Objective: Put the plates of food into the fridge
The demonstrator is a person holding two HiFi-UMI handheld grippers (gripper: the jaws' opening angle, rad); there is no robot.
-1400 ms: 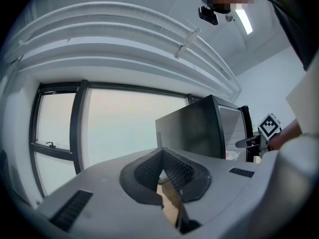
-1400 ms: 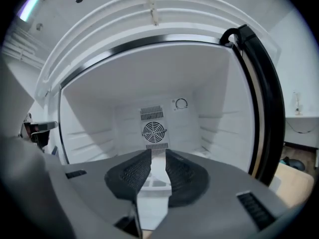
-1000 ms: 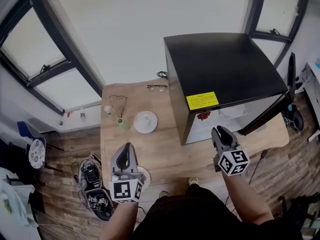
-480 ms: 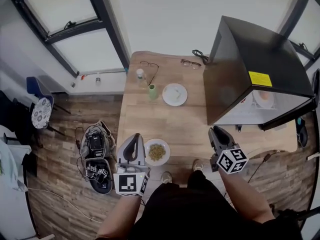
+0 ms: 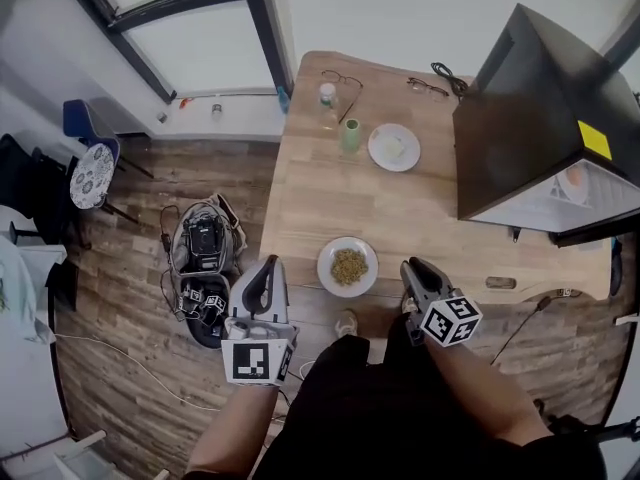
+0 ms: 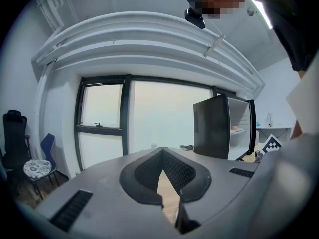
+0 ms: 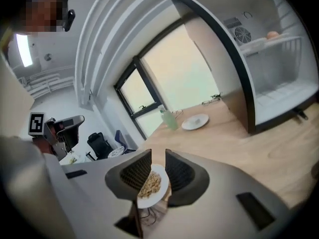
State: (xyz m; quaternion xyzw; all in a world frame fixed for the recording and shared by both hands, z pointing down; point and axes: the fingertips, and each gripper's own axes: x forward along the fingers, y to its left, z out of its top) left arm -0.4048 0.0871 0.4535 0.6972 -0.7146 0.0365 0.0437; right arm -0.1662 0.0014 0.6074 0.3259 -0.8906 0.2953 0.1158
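On the floor at the far left, beside the table, lies an open bag [image 5: 203,243] of dark gear. The left gripper [image 5: 266,268] hangs over the floor just off the wooden table's [image 5: 420,218] near left corner. In its own view its jaw tips meet with nothing between them, and only a sliver of tabletop shows through behind the pads.

Next comes the nearer plate of food [image 5: 348,266], close to the table's front edge. It is round and white with a loose heap of small brownish-green bits in the middle, and the rim is left bare. Further back on the table a green cup [image 5: 350,135] stands just left of the second plate [image 5: 393,147], also white and round, carrying one small pale piece of food.

The right gripper [image 5: 410,268] is at the front edge, just right of the nearer plate. Its jaws stand partly apart and hold nothing. In the right gripper view the plate shows through the gap, but from above the tips seem to stop short of its rim.

At the right end of the table stands the black fridge [image 5: 530,108] with a yellow sticker [image 5: 594,140] on top. Its door is open, showing a white interior with something orange [image 5: 576,180] on a shelf
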